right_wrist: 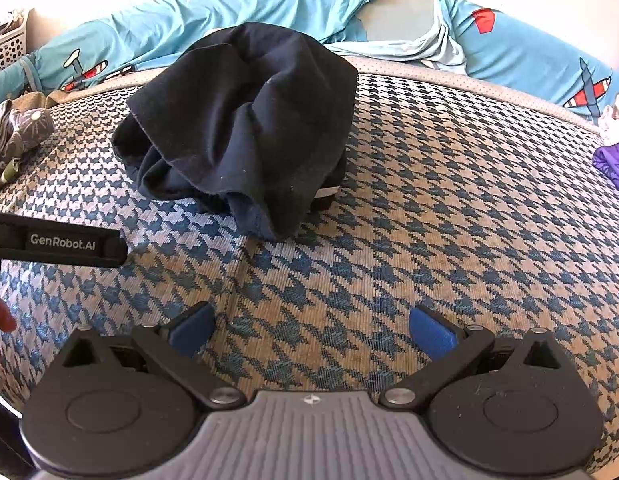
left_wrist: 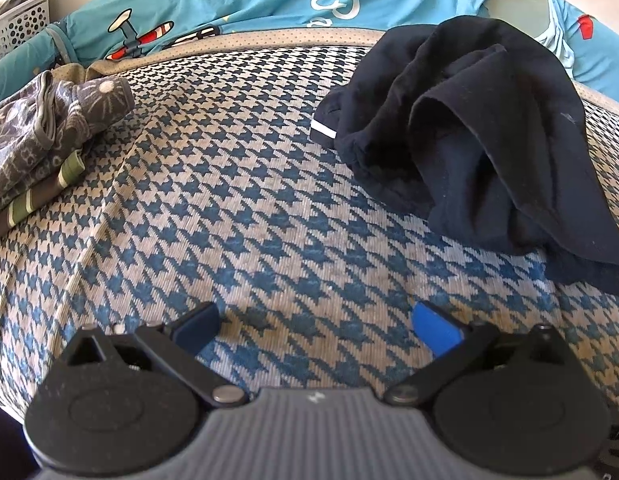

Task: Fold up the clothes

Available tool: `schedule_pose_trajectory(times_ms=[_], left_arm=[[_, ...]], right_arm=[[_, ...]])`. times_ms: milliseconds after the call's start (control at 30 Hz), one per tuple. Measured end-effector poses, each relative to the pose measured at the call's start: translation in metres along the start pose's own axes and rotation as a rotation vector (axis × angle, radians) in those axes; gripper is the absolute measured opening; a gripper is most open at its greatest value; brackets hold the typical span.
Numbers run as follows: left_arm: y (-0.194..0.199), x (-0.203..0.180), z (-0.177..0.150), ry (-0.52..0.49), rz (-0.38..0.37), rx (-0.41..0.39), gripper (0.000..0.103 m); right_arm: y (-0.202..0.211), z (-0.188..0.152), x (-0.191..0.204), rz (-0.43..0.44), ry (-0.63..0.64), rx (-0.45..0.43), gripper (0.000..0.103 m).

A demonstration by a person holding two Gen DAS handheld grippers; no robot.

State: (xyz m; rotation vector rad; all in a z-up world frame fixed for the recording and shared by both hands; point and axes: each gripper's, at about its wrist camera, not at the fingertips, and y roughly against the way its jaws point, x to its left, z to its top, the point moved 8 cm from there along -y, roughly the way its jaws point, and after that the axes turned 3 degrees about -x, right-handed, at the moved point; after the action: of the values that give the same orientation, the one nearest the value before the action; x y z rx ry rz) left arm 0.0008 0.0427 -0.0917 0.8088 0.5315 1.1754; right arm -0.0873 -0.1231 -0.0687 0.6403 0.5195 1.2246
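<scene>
Left gripper [left_wrist: 315, 326] jaws spread wide, nothing between them; right gripper [right_wrist: 311, 328] same, wide and empty. Both hover low over the houndstooth cover [left_wrist: 269, 200]. Dark navy garment [right_wrist: 237, 128] sits crumpled in a heap on that cover, ahead of both grippers, touching neither. Grey patterned clothes [left_wrist: 41, 128] lie at the cover's left edge, a purple item [right_wrist: 613, 164] at its right edge, possibly folded. Teal airplane-print sheet [left_wrist: 237, 0] bunched beyond the cover's far edge; white perforated basket [left_wrist: 21, 20] far left.

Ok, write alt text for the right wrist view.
A crumpled dark navy garment lies unfolded on a houndstooth bed cover, ahead of the open, empty right gripper. The left gripper juts in at the left edge; turquoise airplane-print bedding lies behind.
</scene>
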Motion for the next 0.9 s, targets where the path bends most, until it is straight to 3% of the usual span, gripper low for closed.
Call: schedule_pose_trajectory(times_ms=[533, 900], left_arm=[[0.015, 0.001, -0.016, -0.011, -0.025, -0.011, 0.103], [0.019, 0.001, -0.021, -0.012, -0.028, -0.008, 0.103]], right_arm=[[0.015, -0.014, 0.004, 0.011, 0.006, 0.006, 0.103], [0.024, -0.016, 0.002, 0.047, -0.06, 0.028, 0.103]])
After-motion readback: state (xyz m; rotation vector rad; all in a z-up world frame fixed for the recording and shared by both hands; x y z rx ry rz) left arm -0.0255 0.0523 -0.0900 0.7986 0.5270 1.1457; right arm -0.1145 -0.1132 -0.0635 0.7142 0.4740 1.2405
